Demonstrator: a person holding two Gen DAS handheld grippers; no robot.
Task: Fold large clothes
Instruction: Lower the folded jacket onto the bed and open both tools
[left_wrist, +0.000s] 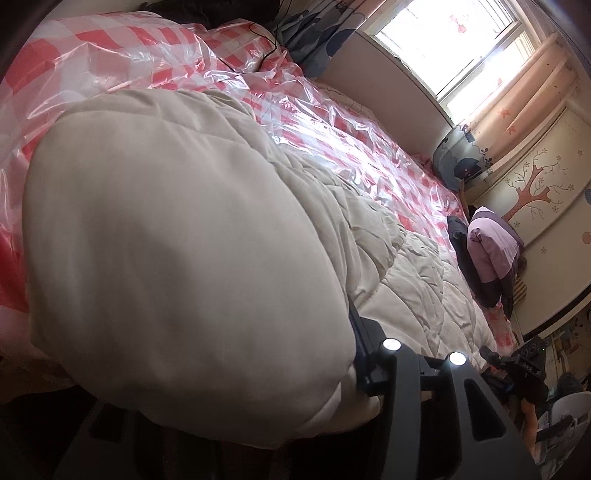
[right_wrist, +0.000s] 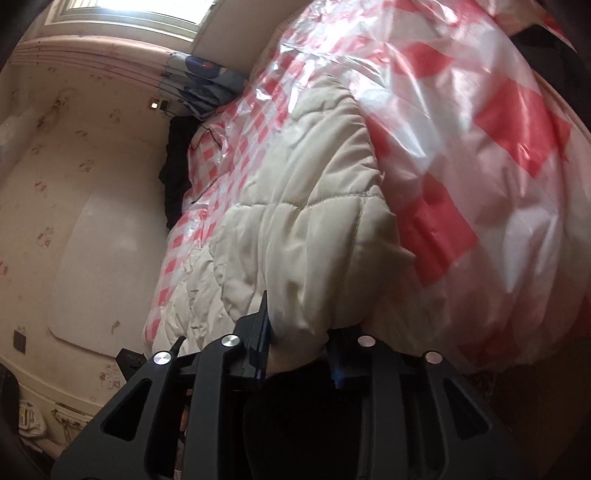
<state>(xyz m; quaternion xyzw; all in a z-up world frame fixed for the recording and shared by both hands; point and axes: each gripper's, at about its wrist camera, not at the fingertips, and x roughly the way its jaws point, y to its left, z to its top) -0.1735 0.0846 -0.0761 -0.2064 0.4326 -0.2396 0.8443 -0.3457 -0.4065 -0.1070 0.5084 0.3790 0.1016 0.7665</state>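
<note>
Both grippers clamp the cream padded coat (right_wrist: 295, 206) — right gripper (right_wrist: 299, 343) pinching its edge at twelve o'clock, left gripper (left_wrist: 99, 354) gripping a fold bulging toward eleven.

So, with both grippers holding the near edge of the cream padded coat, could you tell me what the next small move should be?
Probably carry that edge forward over the rest of the cream padded coat. The left gripper and right gripper both pinch its bunched near end, while the far part lies flat on the checked plastic sheet.

Daylight is streaming through a window (left_wrist: 448, 40) with pale star-print curtains (left_wrist: 517, 96), lighting a bed (left_wrist: 373, 110) under red-checked plastic and a tree-painted wall (left_wrist: 535, 184).
</note>
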